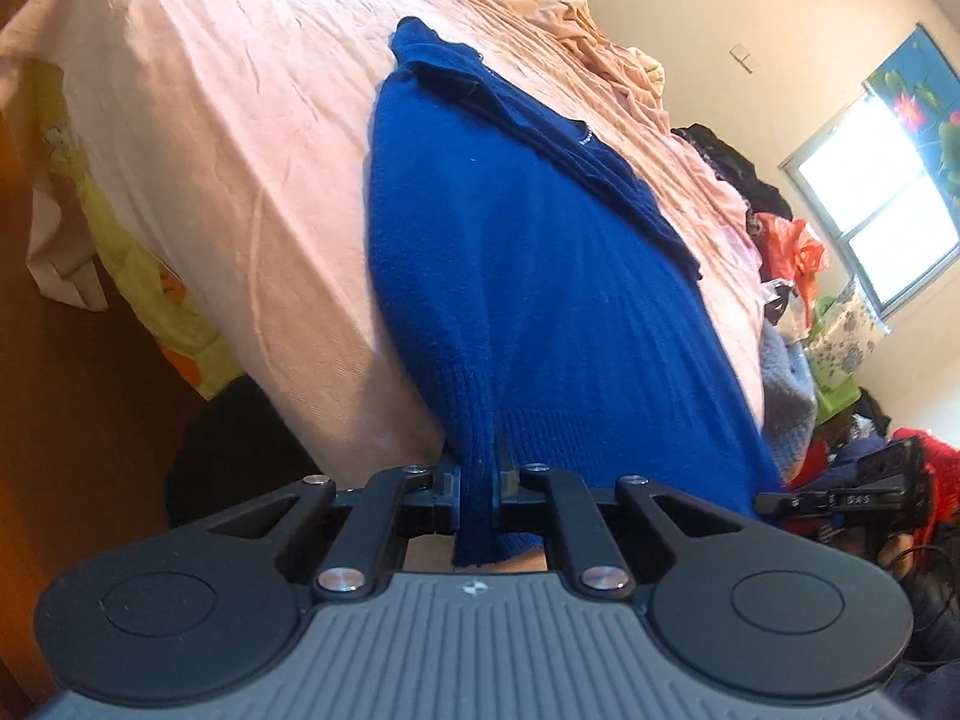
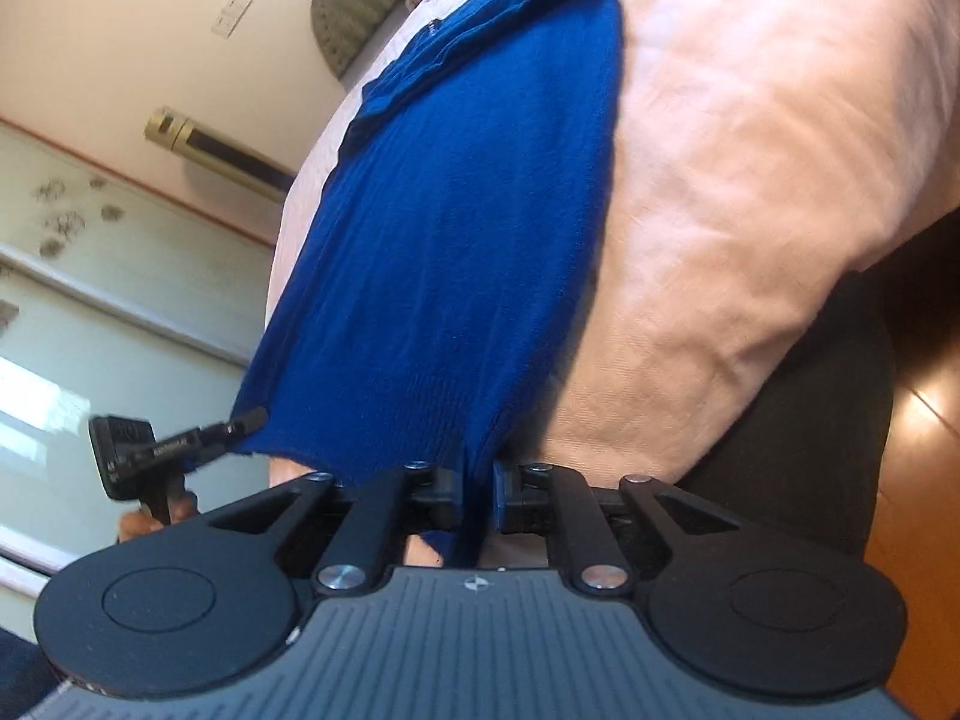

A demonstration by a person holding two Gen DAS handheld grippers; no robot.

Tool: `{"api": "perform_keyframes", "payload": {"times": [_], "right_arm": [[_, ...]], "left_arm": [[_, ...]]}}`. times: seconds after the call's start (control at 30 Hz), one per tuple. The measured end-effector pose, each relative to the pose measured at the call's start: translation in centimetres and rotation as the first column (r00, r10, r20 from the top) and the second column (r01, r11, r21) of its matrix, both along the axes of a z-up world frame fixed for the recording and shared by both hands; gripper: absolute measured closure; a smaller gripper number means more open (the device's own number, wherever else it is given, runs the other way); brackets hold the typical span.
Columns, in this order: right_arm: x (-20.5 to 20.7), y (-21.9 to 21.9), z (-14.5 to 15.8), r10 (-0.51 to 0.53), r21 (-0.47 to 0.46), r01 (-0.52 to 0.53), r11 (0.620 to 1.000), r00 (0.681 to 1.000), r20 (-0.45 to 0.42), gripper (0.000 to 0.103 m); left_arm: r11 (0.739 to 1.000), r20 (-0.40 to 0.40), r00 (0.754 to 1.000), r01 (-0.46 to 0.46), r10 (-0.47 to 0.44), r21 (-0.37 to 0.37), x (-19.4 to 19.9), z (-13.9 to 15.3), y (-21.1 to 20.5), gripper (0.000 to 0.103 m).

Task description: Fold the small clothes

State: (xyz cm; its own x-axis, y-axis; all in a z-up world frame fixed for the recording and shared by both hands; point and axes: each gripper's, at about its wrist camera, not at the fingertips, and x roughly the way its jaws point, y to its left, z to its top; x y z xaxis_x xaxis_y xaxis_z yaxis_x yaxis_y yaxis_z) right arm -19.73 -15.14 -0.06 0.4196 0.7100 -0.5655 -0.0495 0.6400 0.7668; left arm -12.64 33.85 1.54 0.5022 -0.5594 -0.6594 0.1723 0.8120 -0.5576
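Left gripper (image 1: 477,483) and right gripper (image 2: 478,489) each pinch the ribbed hem of the blue sweater (image 1: 510,276), which lies lengthwise across the pink bedsheet (image 1: 210,120), bare sheet flanking it, clothes pile (image 1: 780,240) along the far edge.

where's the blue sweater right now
The blue sweater lies lengthwise on the pink sheet of the bed, its ribbed hem at the near edge pinched by the left gripper and right gripper.
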Motion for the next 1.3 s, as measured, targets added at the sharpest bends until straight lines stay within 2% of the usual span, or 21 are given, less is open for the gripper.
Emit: {"api": "perform_keyframes", "payload": {"times": [0.07,0.17,0.2,0.23,0.27,0.37,0.43,0.63,0.73,0.87,1.0,1.1,1.3], "right_arm": [[-0.1,-0.3,-0.4,-0.017,0.059,0.017,0.998,1.000,-0.011,0.067],[0.1,-0.5,-0.9,-0.037,0.092,0.040,0.995,0.999,-0.035,0.067],[0.0,-0.5,-1.0,-0.043,0.099,0.047,0.994,0.998,-0.033,0.067],[0.0,-0.5,-1.0,-0.037,0.087,0.039,0.995,0.999,-0.028,0.089],[0.0,-0.2,-1.1,-0.028,0.062,0.030,0.998,0.999,-0.030,0.094],[-0.3,-0.5,-0.7,-0.027,0.082,0.026,0.996,1.000,0.012,0.094],[-0.2,-1.0,0.1,-0.038,0.112,0.032,0.993,0.998,0.052,0.094],[2.2,-3.1,4.0,-0.120,0.256,0.071,0.964,0.976,0.183,0.094],[4.7,-4.6,5.7,-0.191,0.340,0.101,0.935,0.951,0.242,0.094],[10.9,-5.8,6.8,-0.260,0.397,0.139,0.907,0.928,0.268,0.094],[17.2,-7.2,6.2,-0.305,0.412,0.181,0.893,0.916,0.260,0.094],[21.7,-8.1,5.3,-0.331,0.420,0.212,0.883,0.914,0.234,0.093],[29.0,-9.0,2.0,-0.369,0.411,0.275,0.869,0.913,0.170,0.093]], "left_arm": [[1.000,-0.024,1.000,-0.011,0.010,-0.024,0.2,-0.4,0.2,0.093],[0.995,-0.079,0.996,-0.036,0.029,-0.094,0.8,-1.0,0.7,0.086],[0.993,-0.083,0.996,-0.039,0.030,-0.109,0.8,-1.1,0.7,0.086],[0.993,-0.078,0.997,-0.037,0.029,-0.108,0.8,-1.1,0.7,0.086],[0.995,-0.068,0.997,-0.034,0.027,-0.098,0.8,-1.0,0.5,0.086],[1.000,-0.005,1.000,-0.018,0.018,-0.012,0.4,0.0,-0.5,0.093],[1.000,0.031,0.999,-0.014,0.013,0.007,0.4,0.9,-0.7,0.093],[0.990,0.119,0.993,-0.009,0.026,-0.137,2.9,4.4,0.3,0.093],[0.979,0.155,0.987,-0.014,0.046,-0.201,5.9,6.3,0.4,0.093],[0.966,0.181,0.981,-0.026,0.074,-0.257,11.6,7.8,-0.3,0.093],[0.963,0.167,0.982,-0.042,0.089,-0.267,18.5,7.5,-1.5,0.093],[0.969,0.149,0.985,-0.053,0.092,-0.243,23.4,6.6,-2.8,0.093],[0.977,0.145,0.986,-0.054,0.085,-0.205,31.5,5.1,-5.1,0.093]]}}
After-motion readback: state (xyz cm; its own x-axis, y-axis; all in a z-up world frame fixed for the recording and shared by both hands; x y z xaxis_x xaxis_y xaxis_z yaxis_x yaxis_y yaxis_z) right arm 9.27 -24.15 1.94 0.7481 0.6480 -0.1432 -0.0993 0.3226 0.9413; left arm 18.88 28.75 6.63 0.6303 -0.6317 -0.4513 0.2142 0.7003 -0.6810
